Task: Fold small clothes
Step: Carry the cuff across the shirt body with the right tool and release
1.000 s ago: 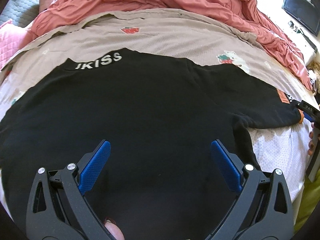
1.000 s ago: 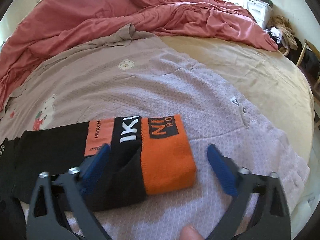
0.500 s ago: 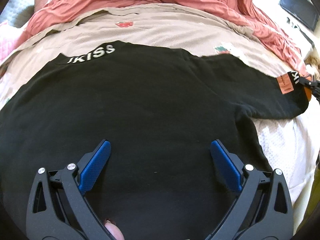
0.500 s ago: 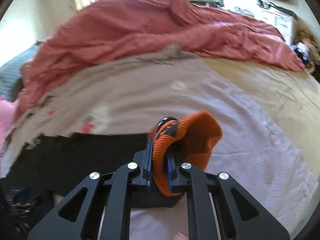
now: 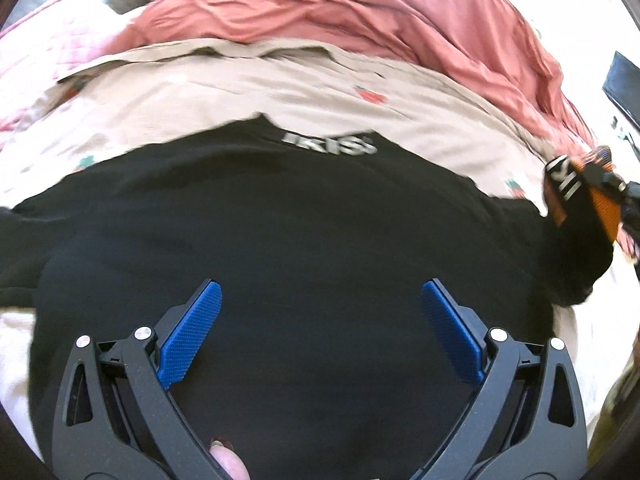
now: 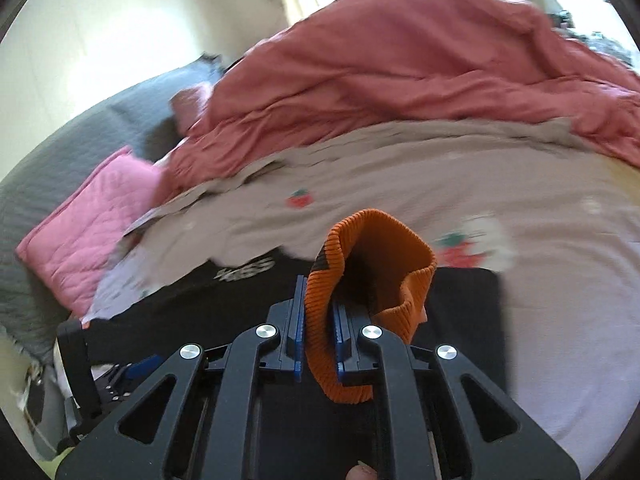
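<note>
Folding has barely begun: my right gripper point(image 6: 318, 344) pinches the orange cuff point(image 6: 372, 276) lifted over the black top point(image 5: 300, 248) lying flat on the bed point(image 6: 560, 280), my left gripper point(image 5: 320, 332) hovering open above it.

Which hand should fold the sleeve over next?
Probably right. The right hand-held gripper is already shut on the orange cuff, lifted above the black sweater. The left hand-held gripper is open, holding nothing.
</note>
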A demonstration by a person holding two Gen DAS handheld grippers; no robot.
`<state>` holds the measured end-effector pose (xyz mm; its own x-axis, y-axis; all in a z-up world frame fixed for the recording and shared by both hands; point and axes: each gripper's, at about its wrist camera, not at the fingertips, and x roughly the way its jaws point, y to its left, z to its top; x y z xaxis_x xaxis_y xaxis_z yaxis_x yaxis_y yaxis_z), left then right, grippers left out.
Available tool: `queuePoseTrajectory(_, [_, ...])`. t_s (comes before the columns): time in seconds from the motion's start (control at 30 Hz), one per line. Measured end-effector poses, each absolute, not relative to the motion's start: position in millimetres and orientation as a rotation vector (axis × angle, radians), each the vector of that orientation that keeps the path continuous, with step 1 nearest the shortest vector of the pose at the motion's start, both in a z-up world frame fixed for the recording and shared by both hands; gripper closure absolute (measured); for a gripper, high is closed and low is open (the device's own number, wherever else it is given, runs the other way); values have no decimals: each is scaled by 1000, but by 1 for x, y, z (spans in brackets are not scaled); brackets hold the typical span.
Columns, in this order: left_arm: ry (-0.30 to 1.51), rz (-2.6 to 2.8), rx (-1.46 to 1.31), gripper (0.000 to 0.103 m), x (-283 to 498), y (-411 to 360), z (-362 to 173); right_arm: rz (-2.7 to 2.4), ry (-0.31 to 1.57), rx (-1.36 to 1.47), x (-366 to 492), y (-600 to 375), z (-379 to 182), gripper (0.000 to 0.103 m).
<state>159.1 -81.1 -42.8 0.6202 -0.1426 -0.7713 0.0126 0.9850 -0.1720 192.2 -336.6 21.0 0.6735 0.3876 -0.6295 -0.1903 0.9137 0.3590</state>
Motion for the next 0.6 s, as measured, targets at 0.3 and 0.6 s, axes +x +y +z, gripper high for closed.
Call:
queuePoseTrajectory(0.3, [901, -11, -310, 9, 163, -8, -59, 462, 848, 193, 211, -239, -4, 75])
queuePoseTrajectory(0.6, [907, -145, -371, 9, 165, -23, -53, 413, 748, 175, 195, -266, 21, 53])
